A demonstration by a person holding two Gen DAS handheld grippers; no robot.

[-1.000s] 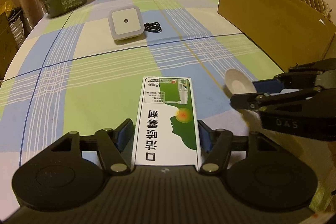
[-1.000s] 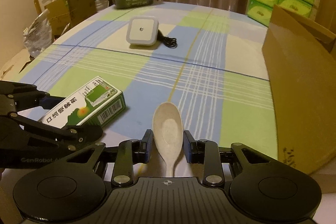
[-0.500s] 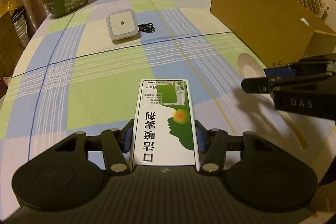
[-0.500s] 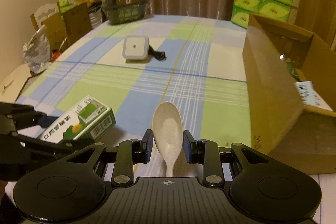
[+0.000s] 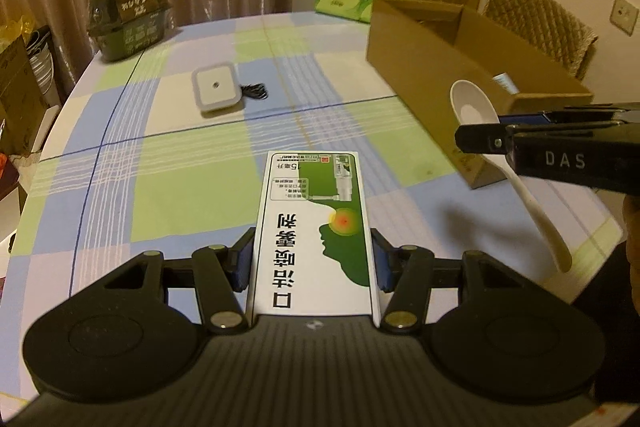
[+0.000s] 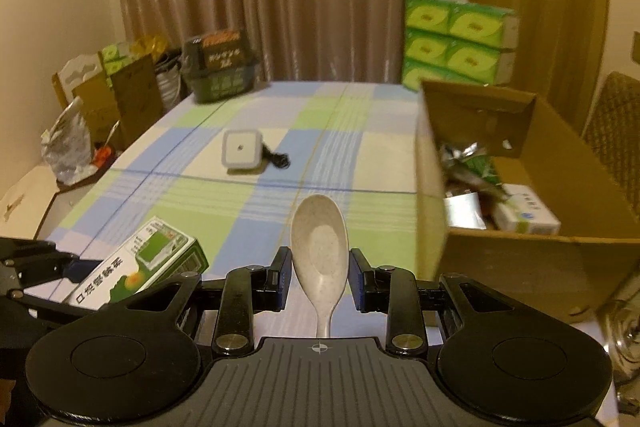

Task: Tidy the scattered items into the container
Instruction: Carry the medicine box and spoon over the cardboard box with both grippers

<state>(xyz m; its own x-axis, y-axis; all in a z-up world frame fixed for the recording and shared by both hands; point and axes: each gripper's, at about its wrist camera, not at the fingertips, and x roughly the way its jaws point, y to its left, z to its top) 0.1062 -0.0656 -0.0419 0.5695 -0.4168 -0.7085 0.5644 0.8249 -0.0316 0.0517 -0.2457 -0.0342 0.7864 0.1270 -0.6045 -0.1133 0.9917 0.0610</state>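
A: Left tool (image 5: 313, 264)?
B: Pinched on the green-and-white box (image 5: 316, 227), held clear above the bench (image 5: 192, 187).
A: Right tool (image 6: 319, 277)?
B: Pressed onto the pale spoon (image 6: 320, 247), bowl pointed to 12 o'clock, also lifted.
A: Container?
B: Cardboard box (image 6: 520, 267) seen at 2 o'clock of the right tool, packets already inside. White square device (image 6: 242, 151) left on the bench at 11 o'clock, black cable beside it.
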